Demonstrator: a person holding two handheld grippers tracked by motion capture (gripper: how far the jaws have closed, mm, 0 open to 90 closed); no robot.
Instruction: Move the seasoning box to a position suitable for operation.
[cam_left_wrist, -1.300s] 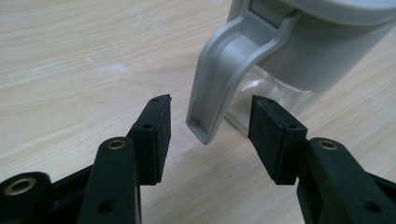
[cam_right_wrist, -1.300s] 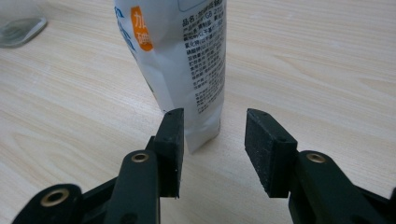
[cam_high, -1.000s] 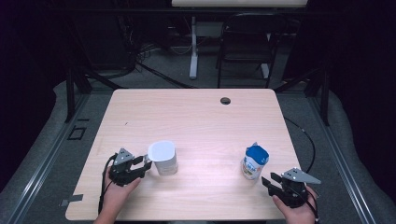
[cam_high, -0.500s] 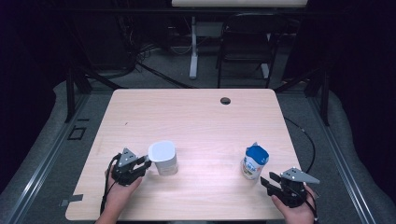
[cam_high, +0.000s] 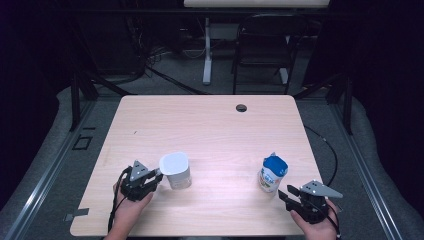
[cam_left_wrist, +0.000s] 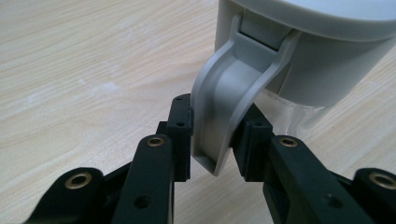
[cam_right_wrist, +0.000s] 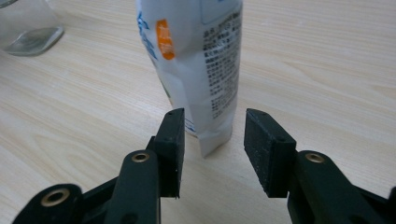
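A clear jug with a white lid (cam_high: 175, 169) stands at the table's front left. Its grey handle (cam_left_wrist: 229, 112) is clamped between the jaws of my left gripper (cam_high: 156, 175), which is shut on it (cam_left_wrist: 211, 140). A white and blue pouch (cam_high: 272, 173) stands upright at the front right. My right gripper (cam_high: 286, 193) sits just in front of the pouch (cam_right_wrist: 201, 65), open, with the pouch's lower edge near the gap between its jaws (cam_right_wrist: 212, 154) but apart from the pads.
The wooden table (cam_high: 210, 130) has a round cable hole (cam_high: 241, 107) near its far edge. A chair (cam_high: 262, 50) and a desk leg (cam_high: 207, 50) stand beyond the table. The jug's glass base (cam_right_wrist: 28, 28) appears far off in the right gripper view.
My left gripper has edged right up to the jug and closed on its handle. The right gripper and pouch have hardly moved.
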